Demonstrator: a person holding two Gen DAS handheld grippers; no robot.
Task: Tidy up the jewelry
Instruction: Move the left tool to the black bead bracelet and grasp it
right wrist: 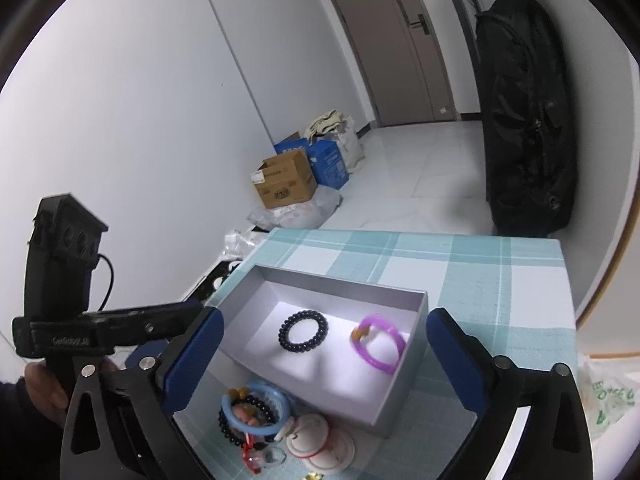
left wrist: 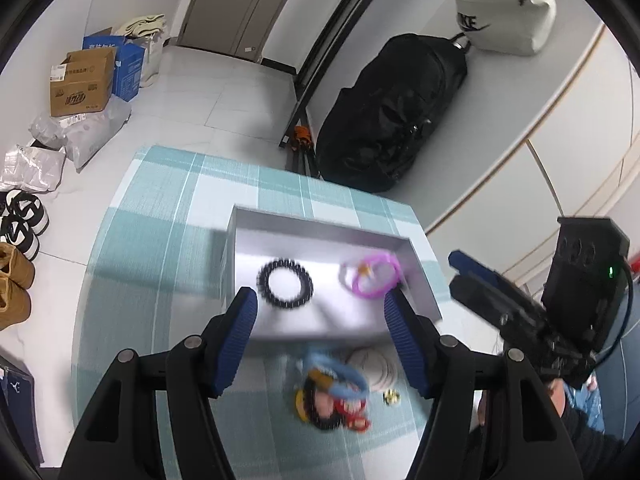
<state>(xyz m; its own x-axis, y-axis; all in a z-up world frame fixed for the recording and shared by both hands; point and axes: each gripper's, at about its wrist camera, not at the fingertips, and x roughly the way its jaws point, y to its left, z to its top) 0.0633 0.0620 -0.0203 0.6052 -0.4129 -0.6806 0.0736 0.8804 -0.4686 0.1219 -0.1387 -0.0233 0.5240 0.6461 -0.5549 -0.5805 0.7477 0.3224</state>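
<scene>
Left wrist view: the left gripper (left wrist: 320, 332) stands partly open and empty above the near wall of the grey box (left wrist: 320, 326). A black bead bracelet (left wrist: 285, 283) and a pink bangle (left wrist: 374, 276) lie in the box, apart from each other. The remaining pile of jewelry (left wrist: 332, 394) sits on the checked worktop (left wrist: 160, 240), just in front of the box.

Right wrist view: the right gripper (right wrist: 320, 364) stands wide and empty over the same box and the pile. Recommended: take one piece only, the blue bangle (right wrist: 256, 408) lying uppermost, gripping its rim; lift clear of the tangled beads; set it in bare box floor.
</scene>
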